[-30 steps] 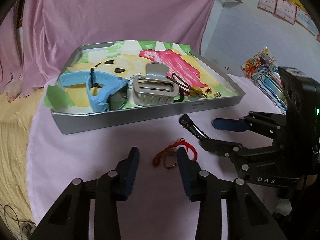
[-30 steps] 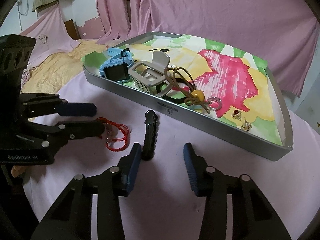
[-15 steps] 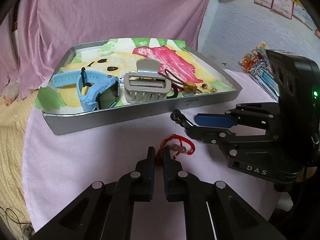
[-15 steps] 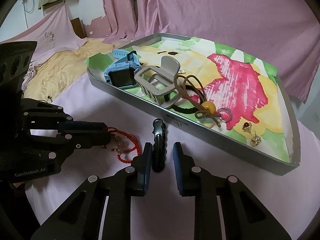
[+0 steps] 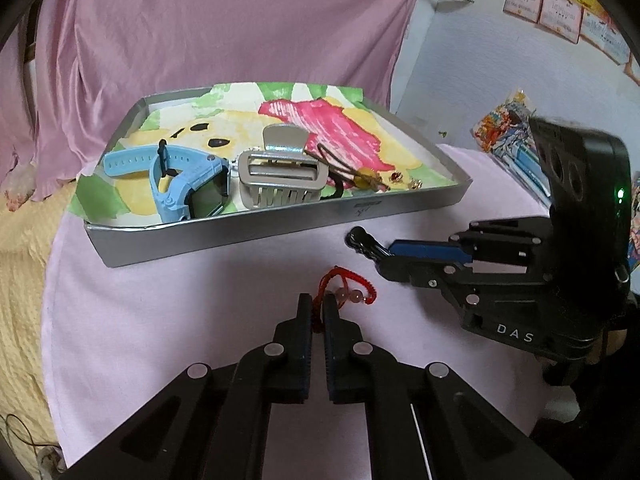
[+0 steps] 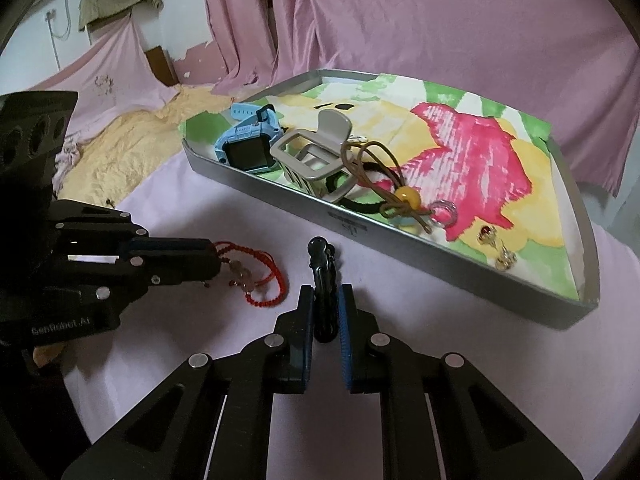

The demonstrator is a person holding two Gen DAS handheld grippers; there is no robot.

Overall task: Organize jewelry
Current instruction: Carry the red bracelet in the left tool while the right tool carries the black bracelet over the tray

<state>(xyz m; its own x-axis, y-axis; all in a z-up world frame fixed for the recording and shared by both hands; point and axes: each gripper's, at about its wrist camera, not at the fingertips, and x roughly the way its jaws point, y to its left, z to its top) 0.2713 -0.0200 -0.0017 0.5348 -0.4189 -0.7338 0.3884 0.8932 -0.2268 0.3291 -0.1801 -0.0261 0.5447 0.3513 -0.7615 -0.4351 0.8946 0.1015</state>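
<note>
My left gripper (image 5: 318, 312) is pinched on the red cord bracelet with pale pink beads (image 5: 348, 286), whose loop trails ahead of the fingertips on the pale pink tablecloth (image 5: 160, 320). My right gripper (image 6: 326, 308) is clamped on the black wavy hair clip (image 6: 322, 272), which sticks out forward between its blue pads.

White letters "DAS" show on the right gripper's body in the left wrist view; the right wrist view shows pale lettering on the left gripper's body, too blurred to spell with certainty. A small dark mark on the front wall of the shallow silver metal tray (image 5: 248, 236) ahead of both grippers cannot be read.

In the tray, on its yellow, pink and green painted paper liner (image 6: 480, 148), lie a light blue square-faced smartwatch (image 5: 188, 192), a beige plastic claw clip (image 5: 280, 180), a brown cord hair tie with a yellow bead (image 6: 404, 196) and small gold earrings (image 6: 504, 258). Only the right wrist view shows a clear ring (image 6: 444, 214) beside the bead; only the left shows colourful packets (image 5: 508, 128) beyond my right gripper
</note>
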